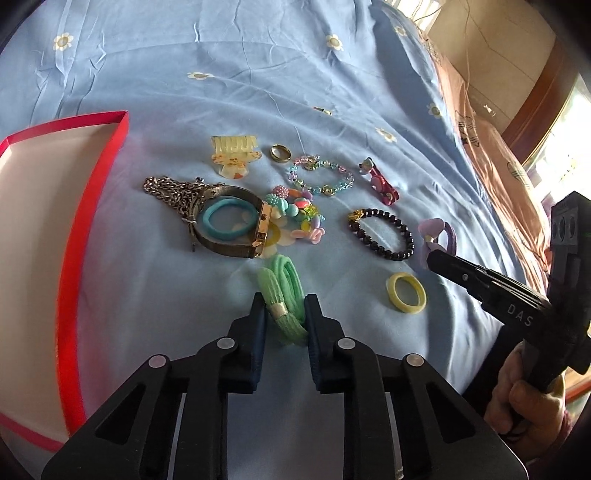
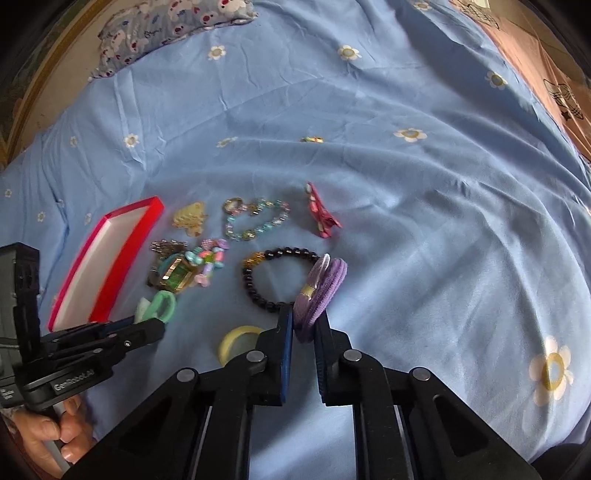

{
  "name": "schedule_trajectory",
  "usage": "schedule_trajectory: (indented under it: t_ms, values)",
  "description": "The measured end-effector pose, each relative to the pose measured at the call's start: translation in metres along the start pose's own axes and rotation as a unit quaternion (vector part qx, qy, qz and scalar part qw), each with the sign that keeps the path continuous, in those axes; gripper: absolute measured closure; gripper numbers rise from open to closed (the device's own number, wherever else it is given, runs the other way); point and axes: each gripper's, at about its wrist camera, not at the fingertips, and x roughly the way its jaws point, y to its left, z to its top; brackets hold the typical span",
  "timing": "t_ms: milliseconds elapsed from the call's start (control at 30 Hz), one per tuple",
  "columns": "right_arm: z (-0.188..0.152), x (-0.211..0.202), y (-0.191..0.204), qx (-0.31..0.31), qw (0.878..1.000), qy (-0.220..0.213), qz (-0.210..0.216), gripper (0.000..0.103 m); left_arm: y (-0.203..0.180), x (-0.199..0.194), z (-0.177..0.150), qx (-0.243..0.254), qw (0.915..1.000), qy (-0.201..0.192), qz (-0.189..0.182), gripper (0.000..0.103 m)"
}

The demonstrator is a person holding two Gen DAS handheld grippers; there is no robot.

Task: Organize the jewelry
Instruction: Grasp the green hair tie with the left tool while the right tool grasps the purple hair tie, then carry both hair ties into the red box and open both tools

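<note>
Mint-green elastic, a doubled hair tie (image 1: 282,295), is pinched between the pads of the left gripper (image 1: 285,314) at lower centre of the left wrist view; its long axis runs up the frame, away from the camera, leaning slightly left, and a pale band crosses it at the jaws. The right gripper (image 2: 303,325) is clamped the same way on a purple hair tie (image 2: 321,291) with a lilac bow, at centre of the right wrist view, its loop stretching up and to the right toward a black bead bracelet (image 2: 275,275).

Everything lies on a creased blue sheet (image 2: 406,221) printed with white daisies. A watch (image 1: 229,225), a chain (image 1: 170,192), a pastel bead bracelet (image 1: 319,175), a gold ring (image 1: 280,152), a yellow ring (image 1: 406,292) and a red hair clip (image 1: 380,182) are scattered mid-frame. An open red box (image 1: 94,206) with a white floor sits at the left edge. A pink cover (image 1: 491,147) borders the sheet at the right, and a patterned pillow (image 2: 173,26) fills the upper left of the right wrist view.

The right tool's finger reads "DAS"; the left tool's body reads "GenRobot.AI".
</note>
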Motion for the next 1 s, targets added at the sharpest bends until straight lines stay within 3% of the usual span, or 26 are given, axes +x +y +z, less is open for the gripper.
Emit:
schedule_trajectory:
  t_ms: [400,1000]
  values:
    - [0.01,-0.004,0.058,-0.032,0.997,0.003,0.072,0.093,0.04,-0.059,-0.01,-0.033,0.998,-0.048,0.026,0.087]
    - [0.01,0.029,0.192,-0.133,0.973,0.052,0.18,0.092,0.142,-0.117,-0.027,-0.121,0.9844,-0.085,0.094,0.087]
